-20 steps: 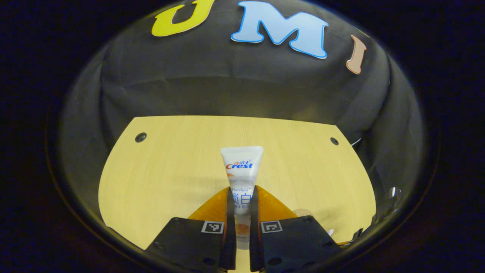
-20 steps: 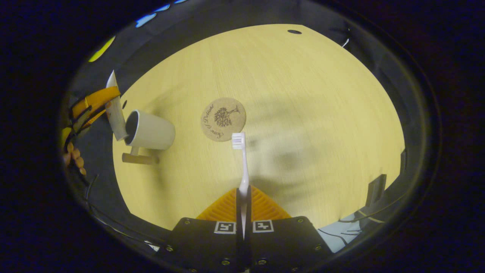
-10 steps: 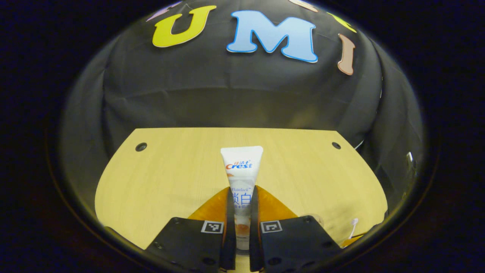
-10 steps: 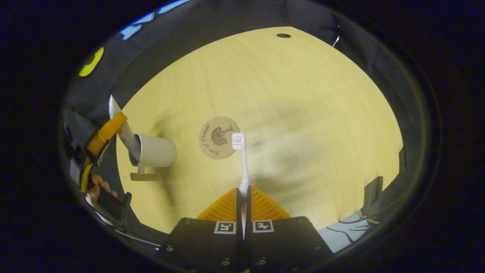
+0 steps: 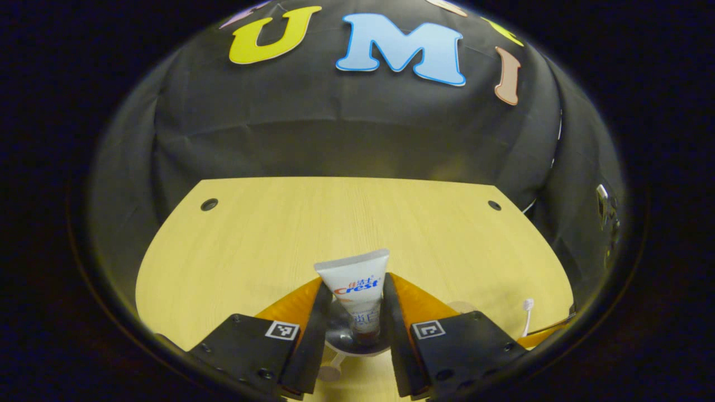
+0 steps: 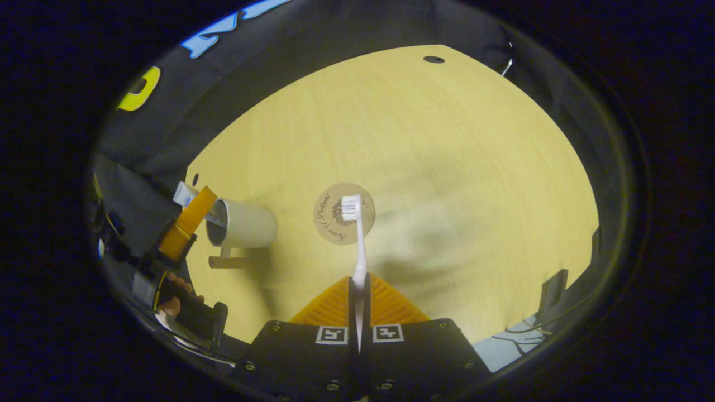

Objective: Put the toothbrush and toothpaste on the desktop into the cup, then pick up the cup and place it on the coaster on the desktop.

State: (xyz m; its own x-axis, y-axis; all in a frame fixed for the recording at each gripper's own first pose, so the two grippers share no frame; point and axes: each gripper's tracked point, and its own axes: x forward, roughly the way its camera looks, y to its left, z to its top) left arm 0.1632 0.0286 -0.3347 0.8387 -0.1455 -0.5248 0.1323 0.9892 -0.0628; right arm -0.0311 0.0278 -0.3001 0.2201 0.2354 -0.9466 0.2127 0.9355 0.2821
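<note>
The left tongs (image 5: 354, 312) stand spread apart above the cup (image 5: 357, 341), clear of the toothpaste (image 5: 356, 285), which stands cap-down inside the cup and leans a little. The right tongs (image 6: 357, 290) are clamped on the toothbrush (image 6: 357, 240), whose bristles hang over the coaster (image 6: 342, 215). On the counter (image 6: 447, 167) the cup (image 6: 246, 225) sits just beside the coaster, apart from it.
</note>
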